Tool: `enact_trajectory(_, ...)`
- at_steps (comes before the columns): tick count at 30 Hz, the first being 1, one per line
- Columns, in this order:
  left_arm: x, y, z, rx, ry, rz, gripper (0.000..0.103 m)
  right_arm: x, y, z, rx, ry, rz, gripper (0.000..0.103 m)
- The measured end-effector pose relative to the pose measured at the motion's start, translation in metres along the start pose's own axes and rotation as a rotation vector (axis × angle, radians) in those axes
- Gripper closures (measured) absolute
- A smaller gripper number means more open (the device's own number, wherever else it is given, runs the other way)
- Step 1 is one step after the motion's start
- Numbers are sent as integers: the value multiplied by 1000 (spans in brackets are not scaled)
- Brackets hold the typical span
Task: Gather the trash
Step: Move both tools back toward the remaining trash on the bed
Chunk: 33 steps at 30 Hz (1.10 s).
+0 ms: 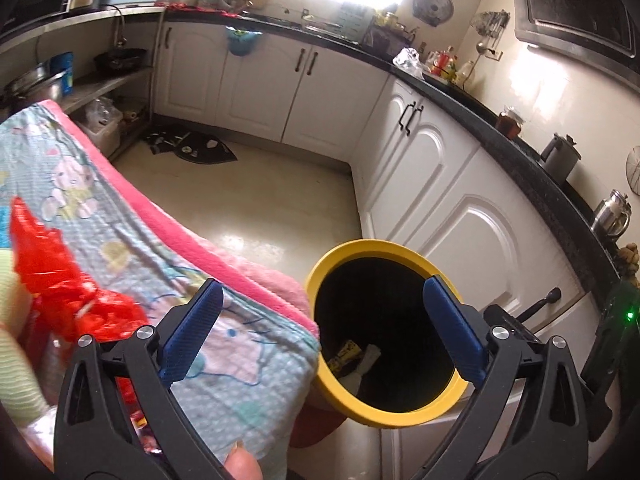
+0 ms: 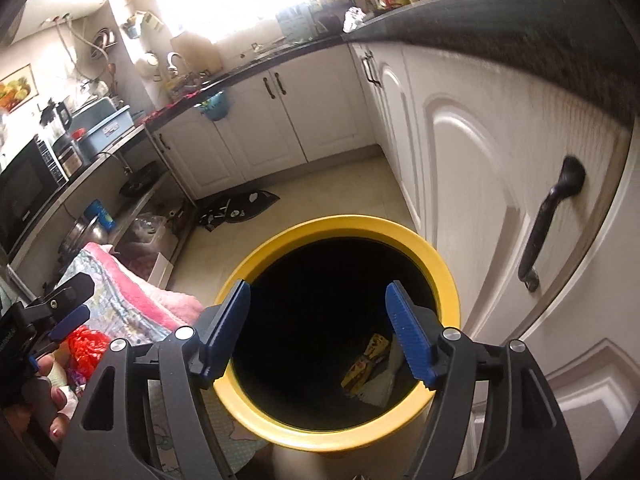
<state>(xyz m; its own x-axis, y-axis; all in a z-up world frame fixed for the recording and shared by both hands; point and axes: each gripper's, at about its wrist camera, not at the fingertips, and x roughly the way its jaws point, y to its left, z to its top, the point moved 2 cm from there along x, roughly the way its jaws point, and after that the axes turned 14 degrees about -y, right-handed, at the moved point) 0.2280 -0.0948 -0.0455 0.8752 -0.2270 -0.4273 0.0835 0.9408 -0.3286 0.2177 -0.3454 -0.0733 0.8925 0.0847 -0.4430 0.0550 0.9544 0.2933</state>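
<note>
A yellow bin (image 1: 320,268) with a dark inside stands on the floor beside a cloth-covered table (image 1: 120,232). It also shows in the right wrist view (image 2: 444,268). Inside lie a yellow-black wrapper (image 2: 366,364) and white paper (image 2: 380,390), also seen from the left (image 1: 370,358). My left gripper (image 1: 324,328) is open and empty, between the table edge and the bin mouth. My right gripper (image 2: 318,332) is open and empty, right above the bin mouth. A red plastic bag (image 1: 52,280) lies on the table, left of the left gripper.
White cabinets (image 1: 440,184) under a black counter (image 1: 560,184) close in the bin's right side; a black door handle (image 2: 548,216) sticks out near the right gripper. A dark mat (image 1: 200,148) lies on the tiled floor. Metal shelves (image 1: 100,84) with pots stand left.
</note>
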Motion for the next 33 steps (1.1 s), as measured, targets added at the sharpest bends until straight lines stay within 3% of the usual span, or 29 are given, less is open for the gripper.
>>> enact_trajectory(17, -74, 44, 25, -18, -144, 102, 11, -33, 55, 11, -87, -57, 131, 29)
enact_trajectory(33, -133, 107, 39, -62, -216, 227, 11, -55, 139, 0, -188, -33, 315, 28)
